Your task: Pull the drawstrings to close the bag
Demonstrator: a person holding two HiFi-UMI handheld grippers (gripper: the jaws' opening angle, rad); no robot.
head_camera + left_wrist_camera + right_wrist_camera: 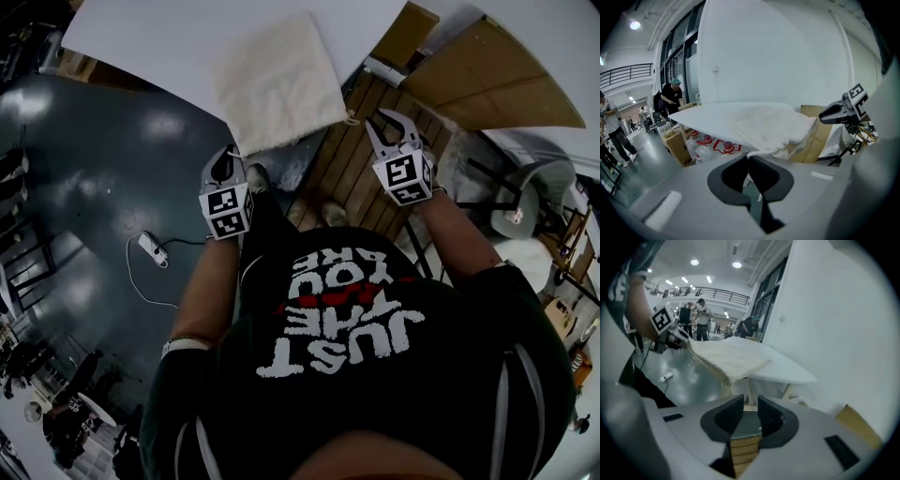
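The person's left gripper (pixel 228 161) sits just left of centre in the head view, its jaws closed on a thin white drawstring (pixel 749 177). The right gripper (pixel 377 119) is held right of centre and a little higher in the frame, its jaws parted with nothing between them. Both tilt forward and down, on a bare left forearm (pixel 202 291) and right forearm (pixel 459 234).

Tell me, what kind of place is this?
Probably a big open workshop or lab hall: a railed upper gallery under ceiling lights, a glossy grey floor, and cardboard boxes beneath a white table.
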